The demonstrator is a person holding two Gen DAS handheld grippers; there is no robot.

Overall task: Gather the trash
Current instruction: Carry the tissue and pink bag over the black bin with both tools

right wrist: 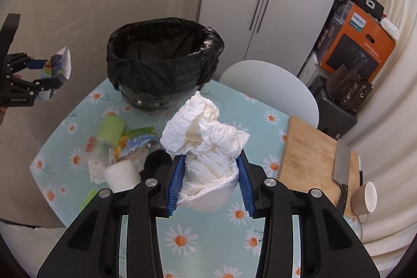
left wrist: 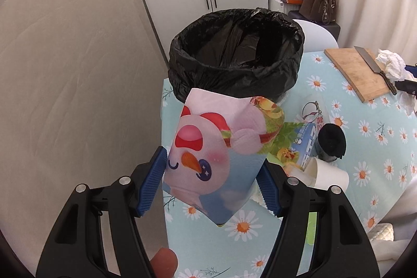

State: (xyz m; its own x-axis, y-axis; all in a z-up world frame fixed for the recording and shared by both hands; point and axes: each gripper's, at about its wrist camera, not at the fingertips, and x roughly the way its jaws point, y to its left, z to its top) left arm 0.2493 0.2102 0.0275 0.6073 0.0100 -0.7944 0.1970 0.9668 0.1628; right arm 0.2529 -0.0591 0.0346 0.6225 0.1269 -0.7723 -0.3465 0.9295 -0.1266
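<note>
Left wrist view
- Left gripper [left wrist: 212, 171]: I have it clenched on the carton [left wrist: 219, 147], blue pads pressing its two sides, carton raised off the table [left wrist: 365, 173].
- Why held so: carton points at the bin [left wrist: 235, 54], which stands just beyond it with its mouth open; I judge this a carry toward the drop.
- Room: open air between carton and bin rim; wall close on the left, so I keep right of it.
- Leftovers: cup [left wrist: 327, 176], black roll [left wrist: 331, 142] and wrappers lie right of the carton, near the table edge.

Right wrist view
- Right gripper [right wrist: 211, 180]: grasping a tissue wad [right wrist: 208, 147], pads squeezing its lower half, top billowing free.
- Why held so: wad hangs above the table, aimed at the bin [right wrist: 164, 54].
- Edges: board [right wrist: 312, 155] with knife [right wrist: 341, 163] sits right, mug [right wrist: 365, 198] at the table edge; both clear of my path.
- Other hand: left gripper [right wrist: 41, 76] with carton [right wrist: 58, 64] hovers left of the bin, well apart from the wad.
</note>
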